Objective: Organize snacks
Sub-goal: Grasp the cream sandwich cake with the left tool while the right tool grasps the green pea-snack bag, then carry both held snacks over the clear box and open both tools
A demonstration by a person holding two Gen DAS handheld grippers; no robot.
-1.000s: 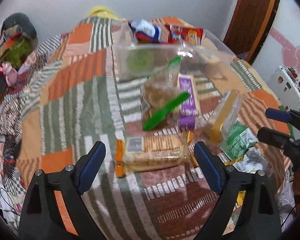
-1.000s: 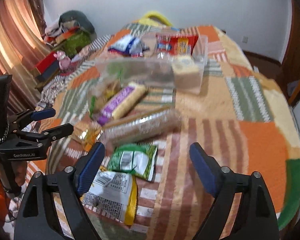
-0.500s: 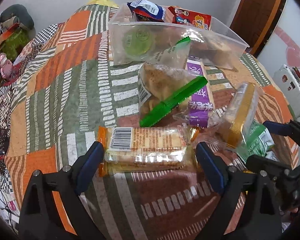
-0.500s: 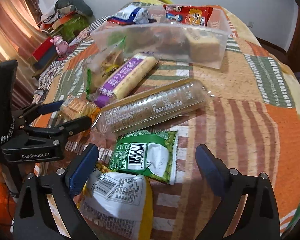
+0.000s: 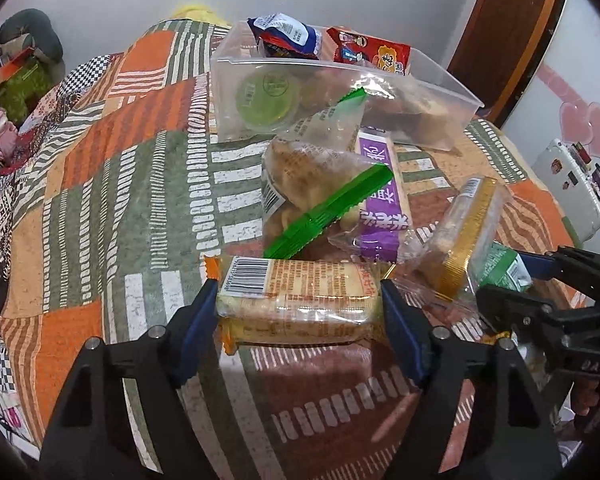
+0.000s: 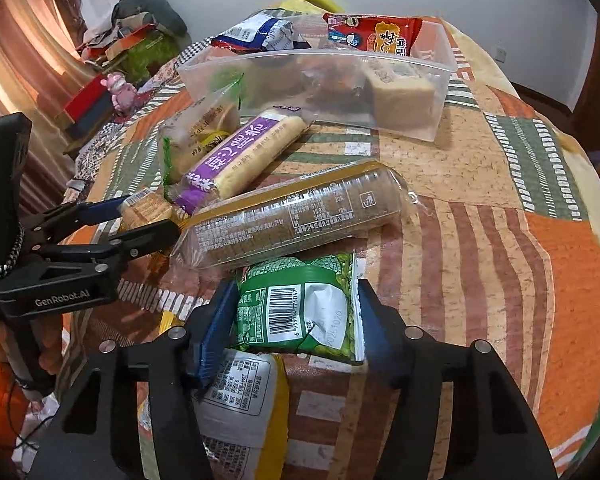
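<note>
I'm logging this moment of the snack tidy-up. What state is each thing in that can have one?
Left gripper: just closed onto the orange-edged biscuit pack, pads at both ends.
Right gripper: just closed onto the green pea packet.
Clear plastic bin: open-topped, partly filled.
Clear snack bag: clipped with green clip.

Right claw (image 6: pixel 296 312) closing around green packet (image 6: pixel 298 306).

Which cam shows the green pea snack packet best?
Right wrist: the green pea packet sits centred, barcode up, with the right gripper closed on its sides. The left wrist view shows only a green corner behind the gold-trimmed cracker pack.
</note>
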